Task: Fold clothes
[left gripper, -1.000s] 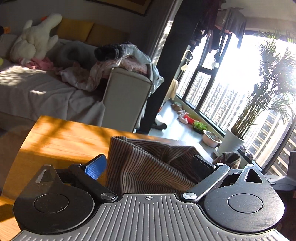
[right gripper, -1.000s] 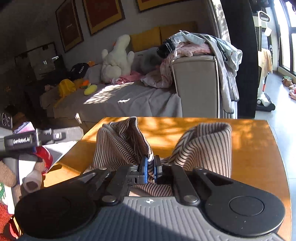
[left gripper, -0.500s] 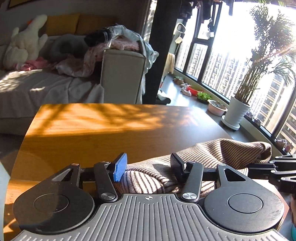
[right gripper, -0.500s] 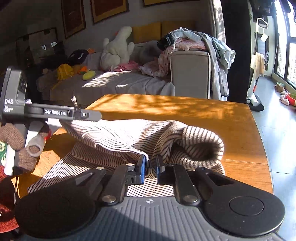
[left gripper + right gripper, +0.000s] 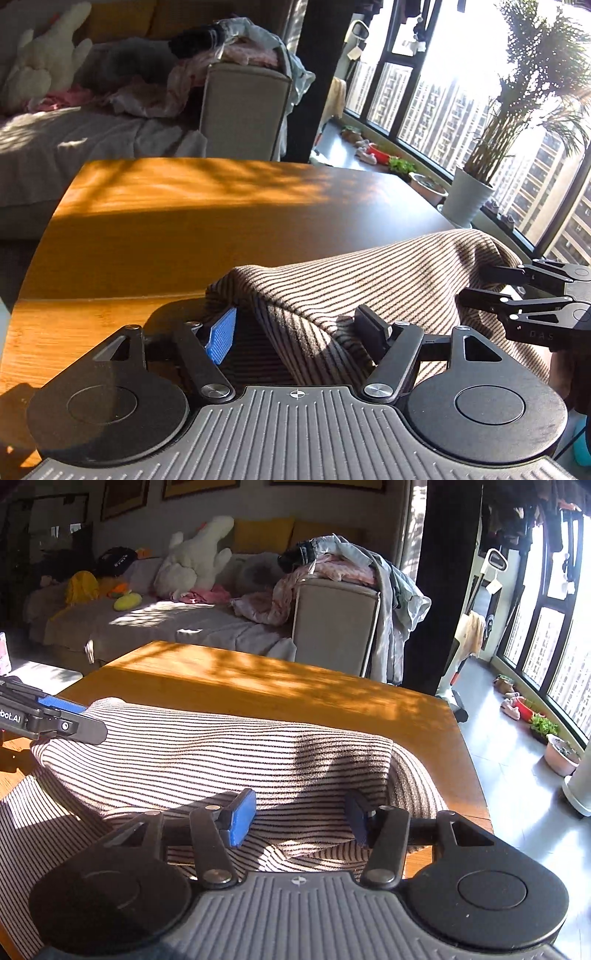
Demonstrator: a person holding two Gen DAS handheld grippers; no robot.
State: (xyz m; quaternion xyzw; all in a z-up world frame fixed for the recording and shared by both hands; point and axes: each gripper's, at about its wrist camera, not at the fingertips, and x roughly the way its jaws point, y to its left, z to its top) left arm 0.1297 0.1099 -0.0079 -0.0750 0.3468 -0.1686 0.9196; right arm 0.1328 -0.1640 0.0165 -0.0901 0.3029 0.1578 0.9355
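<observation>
A brown-and-cream striped knit garment point(image 5: 369, 273) lies folded over on the wooden table point(image 5: 184, 221). In the left wrist view my left gripper point(image 5: 295, 332) is open, with the fold's near corner draped between its fingers. My right gripper point(image 5: 472, 282) shows at the right end of the same fold. In the right wrist view the garment point(image 5: 221, 746) forms a thick folded band over a flat lower layer. My right gripper point(image 5: 298, 819) stands open at the band's near edge, not pinching it. The left gripper point(image 5: 86, 731) rests at the band's left end.
The bare tabletop point(image 5: 295, 694) stretches beyond the garment to its far edge. Behind it stands a sofa point(image 5: 332, 627) heaped with clothes point(image 5: 332, 561) and a white plush toy point(image 5: 195, 561). A white plant pot point(image 5: 467, 199) and windows are off the table's right side.
The garment has come down from a raised, bunched hold to a folded band on the table. My right gripper, shut on it before, has opened. The left fingers have spread wider.
</observation>
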